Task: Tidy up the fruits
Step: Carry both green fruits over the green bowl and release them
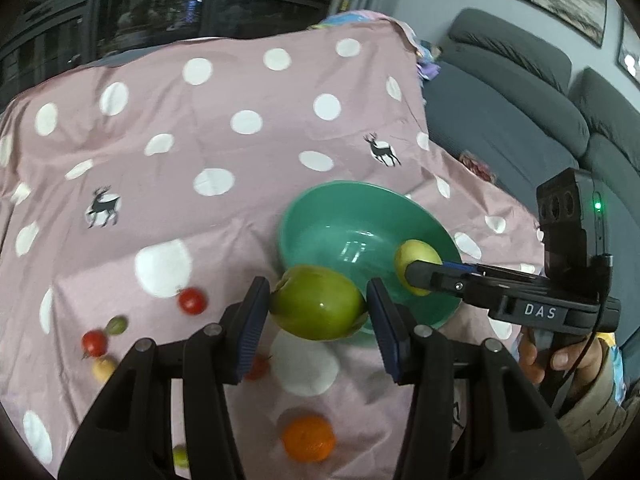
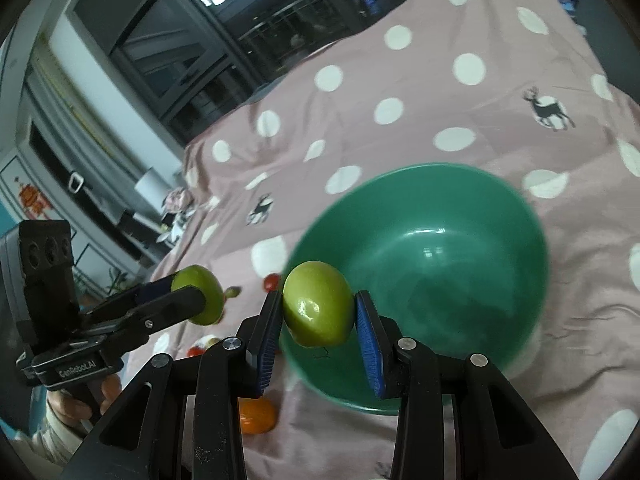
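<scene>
**Two green fruits held at the bowl's rim**

The left claw [image 1: 318, 312] is clenched on a smooth, glossy green apple [image 1: 318, 307], its blue ribbed pads pressing both flanks; the apple is a squat round, its long axis running across from pad to pad, and it hangs just in front of the near rim of the green bowl [image 1: 352, 216]; the right claw [image 2: 316, 320] grips a smaller yellow-green fruit [image 2: 318, 306], egg-shaped and shiny, tilted with its long axis leaning up to the left, held over the bowl's near-left edge; in the left wrist view this fruit sits above the bowl's right side.

The bowl is a deep, round, glossy dish, apparently plastic, with nothing visible inside it but reflections; it rests on a pink cloth [image 1: 224, 92] with white dots and small deer prints, creased and draped over the table.

Loose on the cloth near the left claw lie an orange [image 1: 309, 438], matte and round, small red tomatoes [image 1: 192, 301] and a few small green and yellowish fruits, blurred; a grey cushioned sofa [image 1: 520, 92] stands beyond the table's right edge.
</scene>
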The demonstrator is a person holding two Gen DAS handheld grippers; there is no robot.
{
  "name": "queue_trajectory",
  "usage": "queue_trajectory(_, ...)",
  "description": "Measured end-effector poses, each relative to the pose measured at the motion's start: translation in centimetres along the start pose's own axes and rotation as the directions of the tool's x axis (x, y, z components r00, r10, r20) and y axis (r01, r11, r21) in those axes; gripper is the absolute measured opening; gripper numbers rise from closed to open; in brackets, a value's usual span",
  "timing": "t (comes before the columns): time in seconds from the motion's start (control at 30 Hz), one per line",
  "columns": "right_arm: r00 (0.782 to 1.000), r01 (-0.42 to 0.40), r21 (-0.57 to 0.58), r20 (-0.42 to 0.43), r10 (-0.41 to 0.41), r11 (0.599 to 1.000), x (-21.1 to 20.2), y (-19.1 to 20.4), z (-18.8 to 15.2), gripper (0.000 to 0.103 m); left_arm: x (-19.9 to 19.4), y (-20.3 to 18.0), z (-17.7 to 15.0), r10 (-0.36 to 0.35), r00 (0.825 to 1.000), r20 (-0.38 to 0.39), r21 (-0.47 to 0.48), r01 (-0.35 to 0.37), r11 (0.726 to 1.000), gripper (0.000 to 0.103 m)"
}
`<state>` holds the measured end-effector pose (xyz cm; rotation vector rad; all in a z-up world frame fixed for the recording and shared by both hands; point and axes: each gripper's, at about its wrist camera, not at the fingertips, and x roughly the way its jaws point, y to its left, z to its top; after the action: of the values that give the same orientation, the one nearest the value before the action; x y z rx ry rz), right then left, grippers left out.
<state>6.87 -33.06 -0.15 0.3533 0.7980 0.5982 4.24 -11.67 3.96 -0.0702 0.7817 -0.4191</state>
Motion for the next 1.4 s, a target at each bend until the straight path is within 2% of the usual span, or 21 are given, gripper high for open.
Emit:
queue_trajectory(0.3,0.998,0.067,0.028,0.005,-0.067,0.997,-0.3,-2.6,-0.1,0.039,4.0,-1.9,1.1,-0.015,0.998,-0.054,0.049,0.018,0.999,0.05)
queue_trajectory(0.57,0.995,0.104,0.018,-0.008,-0.104,0.994,0.1,-3.4,-0.4,0.039,7.0,-2.7,0.8,-0.01,0.994,-0.112,0.081,0.019,0.997,0.05)
queue_trajectory(0.8,0.989,0.144,-0.001,-0.014,-0.144,0.99,0.5,-3.0,-0.3,0.039,7.8,-2.7,0.7,0.018,0.993,-0.115,0.095,-0.007,0.995,0.051)
queue_trajectory(0.9,0.988,0.153,0.01,-0.012,-0.153,0.988,0.3,-3.0,-0.3,0.041,7.6,-2.6,0.5,0.03,0.996,-0.089,0.092,-0.022,0.995,0.05)
queue_trajectory(0.97,0.986,0.166,0.008,-0.006,-0.166,0.986,0.1,-2.9,-0.3,0.049,7.1,-2.6,0.5,0.019,0.997,-0.072,0.083,-0.013,0.996,0.056)
queue_trajectory(1.1,0.986,0.164,-0.005,0.006,-0.164,0.986,-1.1,-2.2,-0.1,0.05,5.7,-2.7,0.4,0.018,0.999,-0.038,0.081,-0.015,0.997,0.064)
queue_trajectory(1.17,0.987,0.163,-0.009,0.017,-0.162,0.987,-1.6,-1.8,-0.2,0.05,4.7,-2.5,0.2,0.018,1.0,-0.019,0.073,-0.016,0.997,0.077)
queue_trajectory(1.23,0.987,0.156,-0.01,0.028,-0.155,0.988,-2.0,-1.5,-0.4,0.05,3.2,-2.0,-0.2,0.024,1.0,0.0,0.058,-0.023,0.998,0.083)
queue_trajectory(1.4,0.991,0.121,-0.004,0.052,-0.121,0.993,-2.5,-0.7,-1.0,0.051,0.2,0.0,-1.7,0.052,0.998,0.025,0.014,-0.053,0.999,0.089)
